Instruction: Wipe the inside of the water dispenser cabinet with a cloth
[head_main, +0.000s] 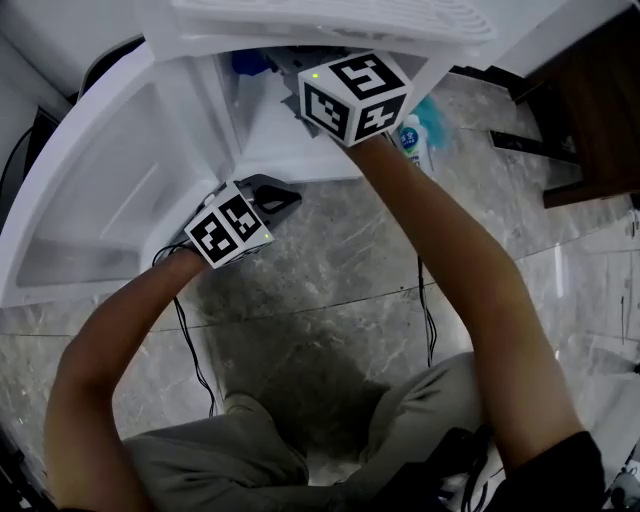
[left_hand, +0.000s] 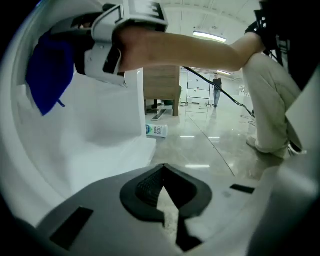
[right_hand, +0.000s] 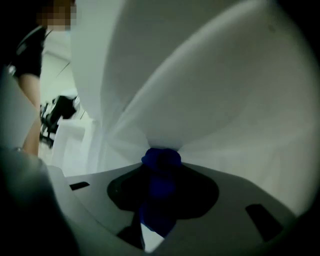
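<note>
**Findings.** The right tool (right_hand: 160, 167) was closed partway onto a bunched blue cloth (right_hand: 159, 192). It was reached high into the white cabinet (head_main: 262, 135), with the nose of the wad at an inner corner. Whether the cloth was pressing on the wall or sat just off it could not be determined. The left tool (left_hand: 162, 180) was fully closed with nothing between its jaws. It was held low beside the open door (head_main: 95, 190), and contact with the door could not be confirmed. A bottle (left_hand: 156, 131) was on the floor beside the cabinet, clear of the work.

**Assessment.** Wiping appeared to be under way in the upper interior.

- The cloth, not the hard jaws, needed to meet the plastic.
- Strokes were best overlapped and worked from the top downward.
- The wad's tip suited the corners and seams.
- The grip had to be firm enough that the cloth did not drag free.
- The idle left tool could usefully have steadied the door against swinging inward.
</note>
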